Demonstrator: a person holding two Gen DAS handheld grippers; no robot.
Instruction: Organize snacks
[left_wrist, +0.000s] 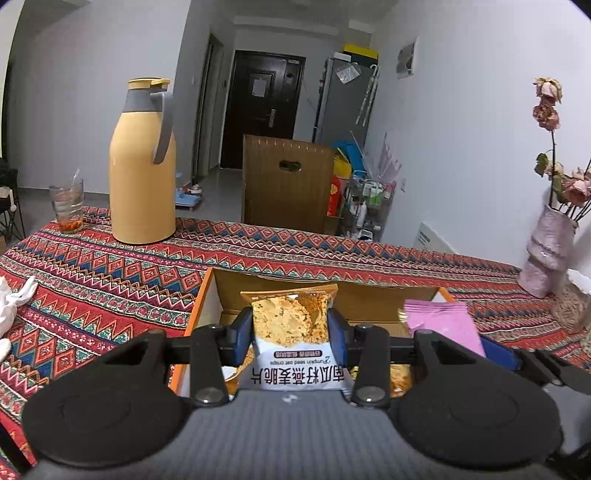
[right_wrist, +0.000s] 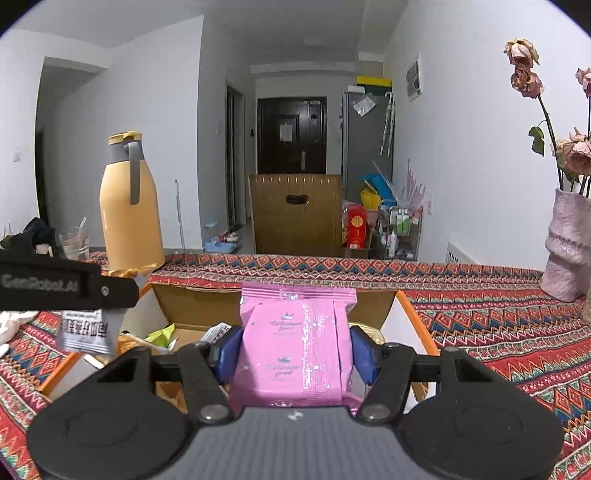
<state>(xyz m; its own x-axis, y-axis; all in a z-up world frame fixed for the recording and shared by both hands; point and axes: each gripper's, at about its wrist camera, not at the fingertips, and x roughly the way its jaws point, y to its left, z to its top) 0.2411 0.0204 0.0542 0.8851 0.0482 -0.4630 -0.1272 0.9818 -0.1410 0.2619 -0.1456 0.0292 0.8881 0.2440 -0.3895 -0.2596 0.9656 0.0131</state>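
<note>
My left gripper (left_wrist: 290, 332) is shut on a pumpkin seed oat crisps packet (left_wrist: 291, 325), white below with golden crisps pictured above, held over the open cardboard box (left_wrist: 207, 299). My right gripper (right_wrist: 291, 347) is shut on a pink snack packet (right_wrist: 295, 343) above the same box (right_wrist: 410, 314). The pink packet (left_wrist: 443, 317) also shows at the right of the left wrist view. In the right wrist view the left gripper's body and its crisps packet (right_wrist: 88, 332) hang at the left. More snack packets lie inside the box (right_wrist: 162, 334).
A patterned red tablecloth (left_wrist: 110, 277) covers the table. A yellow thermos jug (left_wrist: 142, 162) and a glass (left_wrist: 68, 206) stand at the far left. A pink vase with dried roses (left_wrist: 546, 251) stands at the right. A wooden chair back (left_wrist: 286, 181) rises behind the table. White cloth (left_wrist: 14, 299) lies at the left.
</note>
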